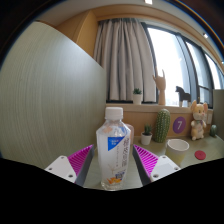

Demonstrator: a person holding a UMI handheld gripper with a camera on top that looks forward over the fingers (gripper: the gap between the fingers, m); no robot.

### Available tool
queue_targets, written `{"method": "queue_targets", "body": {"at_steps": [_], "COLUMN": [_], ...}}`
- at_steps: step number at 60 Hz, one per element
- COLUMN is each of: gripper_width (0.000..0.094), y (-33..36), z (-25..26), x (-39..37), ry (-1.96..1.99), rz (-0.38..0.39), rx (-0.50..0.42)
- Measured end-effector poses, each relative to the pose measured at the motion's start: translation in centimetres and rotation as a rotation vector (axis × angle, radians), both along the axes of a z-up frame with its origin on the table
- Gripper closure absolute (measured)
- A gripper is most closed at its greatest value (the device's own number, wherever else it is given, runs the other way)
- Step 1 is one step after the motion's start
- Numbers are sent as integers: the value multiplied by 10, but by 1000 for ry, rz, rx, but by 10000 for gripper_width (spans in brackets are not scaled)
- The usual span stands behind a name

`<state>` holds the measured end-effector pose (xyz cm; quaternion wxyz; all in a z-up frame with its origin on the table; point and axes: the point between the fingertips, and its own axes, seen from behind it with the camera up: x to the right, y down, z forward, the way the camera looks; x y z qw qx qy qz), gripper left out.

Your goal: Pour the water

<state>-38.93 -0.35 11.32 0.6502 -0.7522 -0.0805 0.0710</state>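
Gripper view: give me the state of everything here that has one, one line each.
Water bottle: upright, cap on, between the jaws.
Gripper: jaws close at each side of the bottle; contact unclear.
White bowl: upright on the table, contents not visible.
Curtains: partly drawn.

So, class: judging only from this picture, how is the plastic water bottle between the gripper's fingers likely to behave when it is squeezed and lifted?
The water bottle looks like thin clear plastic, so its wall may dent under the pink pads. It is tall and narrow, so a sideways push could tip it. The smooth wall and label may slip if held lightly. The gripper looks open, with the bottle standing between its fingers.
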Motion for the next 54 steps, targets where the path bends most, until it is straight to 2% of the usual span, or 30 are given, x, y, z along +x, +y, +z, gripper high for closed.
{"method": "queue_targets", "body": {"at_steps": [5, 10, 15, 22, 32, 39, 54], "gripper_width": [211, 375, 438, 579, 580, 580, 579], "y": [7, 14, 14, 15, 18, 25, 67], "z": [4, 8, 8, 9, 8, 18, 68], "x": [-3, -3, -3, -3, -2, 11, 60], "ry": [4, -12, -25, 2, 23, 130, 879], "rz": [7, -7, 4, -8, 6, -19, -37], "rx": [14, 36, 46, 52, 45, 23, 17]}}
